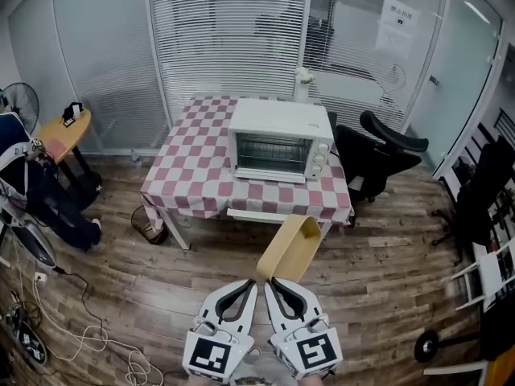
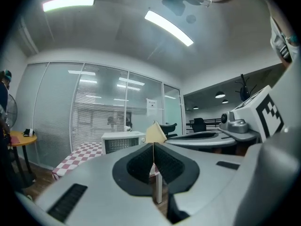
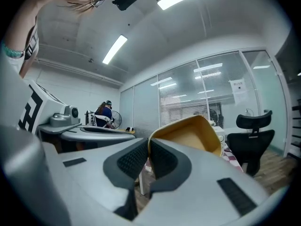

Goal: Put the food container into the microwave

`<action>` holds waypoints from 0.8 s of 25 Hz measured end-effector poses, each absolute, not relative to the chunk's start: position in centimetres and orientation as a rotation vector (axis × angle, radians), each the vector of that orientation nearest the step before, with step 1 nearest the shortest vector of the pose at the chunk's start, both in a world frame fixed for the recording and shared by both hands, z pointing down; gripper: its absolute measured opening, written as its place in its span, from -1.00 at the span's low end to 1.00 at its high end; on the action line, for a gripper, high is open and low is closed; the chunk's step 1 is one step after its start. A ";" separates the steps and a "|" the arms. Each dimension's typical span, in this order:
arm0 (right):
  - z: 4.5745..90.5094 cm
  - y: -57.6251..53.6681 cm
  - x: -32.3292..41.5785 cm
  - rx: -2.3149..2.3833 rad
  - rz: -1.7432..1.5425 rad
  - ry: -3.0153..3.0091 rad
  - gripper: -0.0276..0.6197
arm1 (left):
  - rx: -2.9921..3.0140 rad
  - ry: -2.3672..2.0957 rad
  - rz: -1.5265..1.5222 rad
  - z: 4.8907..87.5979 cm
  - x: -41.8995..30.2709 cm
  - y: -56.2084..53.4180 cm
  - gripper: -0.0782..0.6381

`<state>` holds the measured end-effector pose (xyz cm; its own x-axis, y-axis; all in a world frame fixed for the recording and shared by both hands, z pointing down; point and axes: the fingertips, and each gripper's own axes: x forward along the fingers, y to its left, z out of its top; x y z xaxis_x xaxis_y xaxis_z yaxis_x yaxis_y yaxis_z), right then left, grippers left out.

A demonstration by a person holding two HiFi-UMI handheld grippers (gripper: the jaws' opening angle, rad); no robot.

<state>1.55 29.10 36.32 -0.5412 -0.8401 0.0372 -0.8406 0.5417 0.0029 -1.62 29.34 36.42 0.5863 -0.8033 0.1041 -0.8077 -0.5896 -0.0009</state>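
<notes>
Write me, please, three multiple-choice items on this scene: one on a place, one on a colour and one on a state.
1. Where does the microwave stand?
A. On the floor
B. On the checked table
C. On an office chair

2. What colour is the food container?
A. Yellowish tan
B. Blue
C. Black

3. How is the right tool?
A. Open and empty
B. Resting on the table
C. Shut on the container's rim

Key: 1 B, the head view shows it on the tabletop; 2 A, it looks tan in both the head view and the right gripper view; 3 C, its jaws pinch the rim in the right gripper view.
</notes>
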 end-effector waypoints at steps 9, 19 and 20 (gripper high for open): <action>37.2 22.5 2.9 1.540 -0.006 -2.669 -0.89 | 2.794 -1.344 0.135 37.0 -0.7 22.4 -0.74; 36.6 11.7 1.7 1.566 -0.011 -2.617 -0.89 | 2.836 -1.279 0.130 36.6 -1.6 11.3 -0.74; 36.7 10.8 1.3 1.562 -0.002 -2.613 -0.89 | 2.836 -1.276 0.128 36.6 -1.9 10.4 -0.74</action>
<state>1.34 10.84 36.71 -0.4702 -0.8787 0.0824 -0.8785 0.4749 0.0511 -1.89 10.35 36.57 0.6603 -0.7459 0.0870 -0.7483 -0.6633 -0.0074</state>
